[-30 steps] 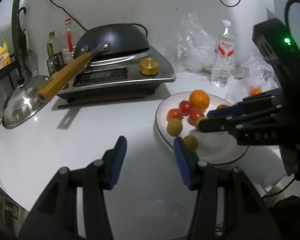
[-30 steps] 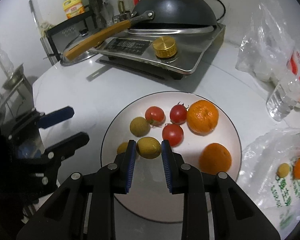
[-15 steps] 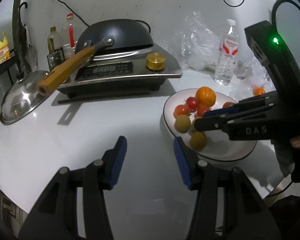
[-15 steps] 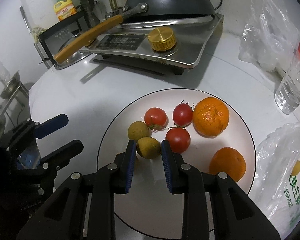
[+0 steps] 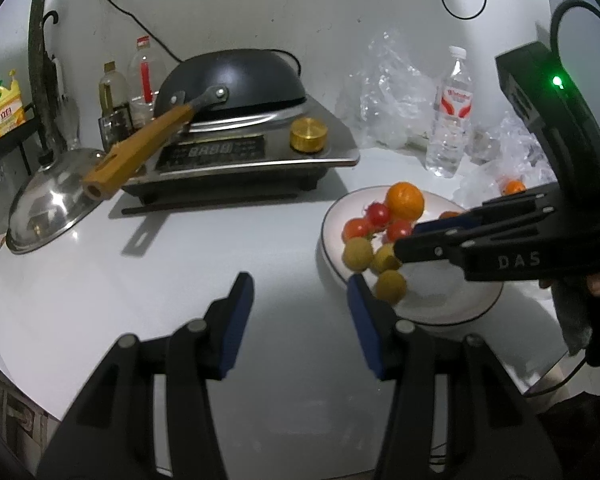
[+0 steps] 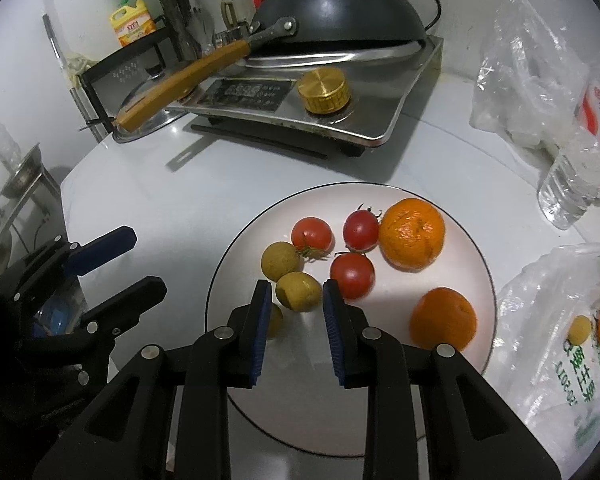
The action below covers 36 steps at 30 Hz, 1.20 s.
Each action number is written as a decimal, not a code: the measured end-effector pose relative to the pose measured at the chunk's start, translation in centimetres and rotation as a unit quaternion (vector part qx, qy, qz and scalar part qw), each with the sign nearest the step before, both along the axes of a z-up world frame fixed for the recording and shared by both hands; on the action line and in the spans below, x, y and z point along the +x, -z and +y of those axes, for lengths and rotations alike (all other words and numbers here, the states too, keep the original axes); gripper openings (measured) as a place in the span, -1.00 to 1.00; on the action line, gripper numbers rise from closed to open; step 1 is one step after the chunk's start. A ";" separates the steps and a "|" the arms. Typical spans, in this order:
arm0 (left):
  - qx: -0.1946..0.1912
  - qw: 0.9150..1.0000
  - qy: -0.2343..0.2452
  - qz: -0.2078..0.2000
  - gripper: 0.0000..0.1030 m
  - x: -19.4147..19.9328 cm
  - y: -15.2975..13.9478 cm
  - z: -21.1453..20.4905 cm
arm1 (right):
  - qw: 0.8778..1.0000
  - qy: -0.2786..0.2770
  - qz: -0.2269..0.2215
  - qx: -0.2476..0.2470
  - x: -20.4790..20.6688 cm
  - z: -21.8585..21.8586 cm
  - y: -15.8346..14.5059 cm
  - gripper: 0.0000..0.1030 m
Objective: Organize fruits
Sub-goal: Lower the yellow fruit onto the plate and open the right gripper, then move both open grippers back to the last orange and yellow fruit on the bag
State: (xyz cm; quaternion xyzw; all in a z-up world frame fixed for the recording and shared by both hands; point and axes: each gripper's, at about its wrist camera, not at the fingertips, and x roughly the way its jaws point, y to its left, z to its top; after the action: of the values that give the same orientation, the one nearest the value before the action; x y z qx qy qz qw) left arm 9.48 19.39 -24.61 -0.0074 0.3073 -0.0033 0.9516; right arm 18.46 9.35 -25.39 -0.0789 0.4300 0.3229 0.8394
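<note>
Left wrist view: the left claw (image 5: 300,304) gapes empty over the tabletop (image 5: 180,280); right of it a plate (image 5: 440,312) carries three longans, three tomatoes, two oranges.

Right wrist view: the right claw (image 6: 294,306) pinches one longan (image 6: 298,291) above the plate (image 6: 400,420); tomatoes and oranges lie ahead-right.

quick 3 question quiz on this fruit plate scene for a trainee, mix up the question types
1. True or false: the right gripper is shut on a small yellow-brown fruit.
2. How many red tomatoes lie on the plate?
3. What is between the jaws of the left gripper? A a spoon, B nothing, C a cup.

Key: 1 true; 2 three; 3 B.
</note>
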 end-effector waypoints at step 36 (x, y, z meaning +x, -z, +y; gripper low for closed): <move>0.036 0.998 0.053 -0.002 -0.02 0.9 -3.5 -13.5 | 0.996 0.060 -0.056 0.023 -2.7 -15.9 -3.6 -0.44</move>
State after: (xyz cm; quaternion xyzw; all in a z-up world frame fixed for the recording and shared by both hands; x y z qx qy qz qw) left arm 10.39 5.87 -21.07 0.0431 0.3055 -0.0424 0.9503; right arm 15.80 -6.52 -21.79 -0.0516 0.3786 0.2767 0.8817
